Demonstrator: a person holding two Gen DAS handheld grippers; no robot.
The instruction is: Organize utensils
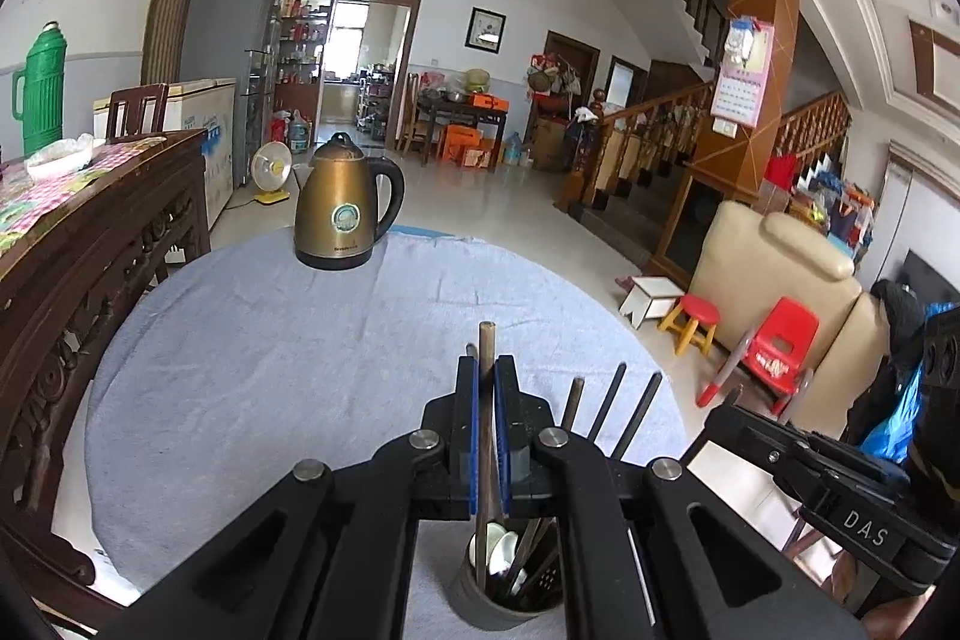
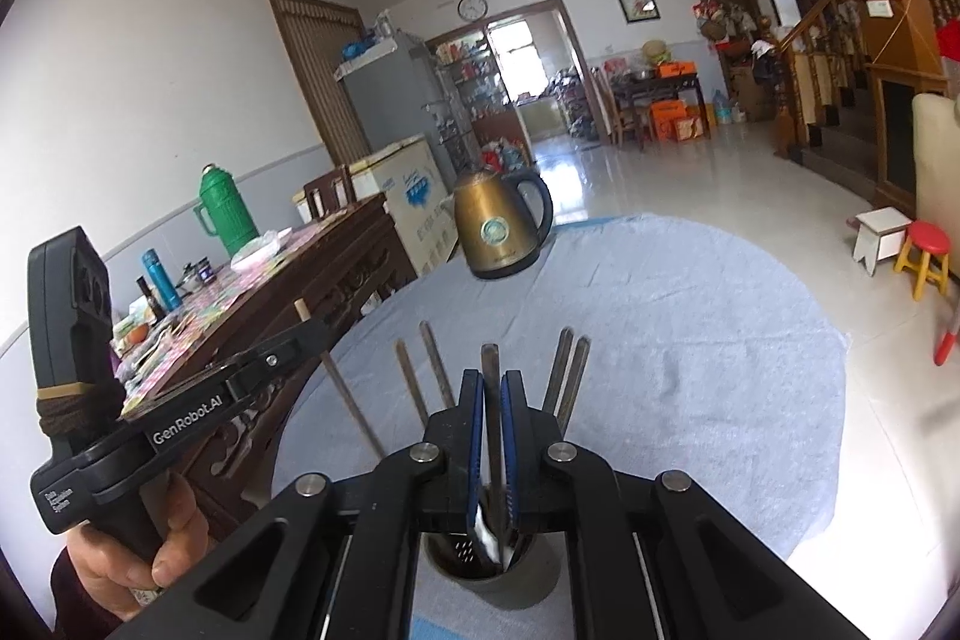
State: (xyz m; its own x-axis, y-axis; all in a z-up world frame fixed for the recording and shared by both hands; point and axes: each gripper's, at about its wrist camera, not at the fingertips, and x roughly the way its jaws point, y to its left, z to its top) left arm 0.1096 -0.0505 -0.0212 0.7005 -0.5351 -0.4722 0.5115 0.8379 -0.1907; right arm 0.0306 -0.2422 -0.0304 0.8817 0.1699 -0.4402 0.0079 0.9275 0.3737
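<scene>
A dark utensil cup (image 1: 480, 601) stands on the round table's blue-grey cloth (image 1: 270, 370), right below both grippers. My left gripper (image 1: 486, 370) is shut on an upright brown chopstick (image 1: 486, 340) whose lower end is in the cup. More dark chopsticks (image 1: 612, 412) and a white spoon (image 1: 501, 544) stand in it. In the right wrist view my right gripper (image 2: 492, 382) is shut on a dark flat utensil handle (image 2: 490, 361) above the same cup (image 2: 510, 589). The left gripper (image 2: 312, 334), held by a hand (image 2: 120, 574), comes in from the left.
A gold electric kettle (image 1: 345, 208) (image 2: 501, 226) stands at the table's far edge. A carved wooden sideboard (image 1: 90, 244) with a green thermos (image 1: 42, 88) runs along the left. On the floor to the right are a cream sofa (image 1: 774, 268), a red stool (image 1: 696, 322) and a red chair (image 1: 780, 352).
</scene>
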